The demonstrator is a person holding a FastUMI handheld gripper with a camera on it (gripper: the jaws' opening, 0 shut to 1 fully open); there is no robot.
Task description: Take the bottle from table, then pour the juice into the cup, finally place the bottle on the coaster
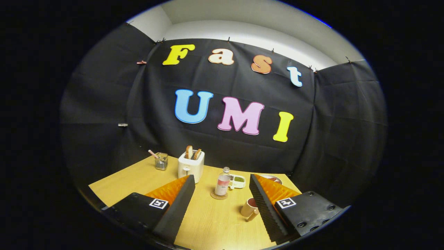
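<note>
A clear bottle [222, 183] with a pink label stands upright on a round coaster [219, 196] in the middle of the wooden table [211, 222], beyond my fingers. A beige cup [249, 208] with a handle and a dark drink inside sits nearer, just inside my right finger. My gripper [221, 187] is open and well back from the bottle, with nothing between its fingers. The right finger hides part of the cup.
A white toaster [190, 166] with two slices of bread stands behind the left finger. A small holder [161, 161] with a pink stick is further left. A white dish [238, 181] with greens sits behind the bottle, and a plate [274, 179] beside it.
</note>
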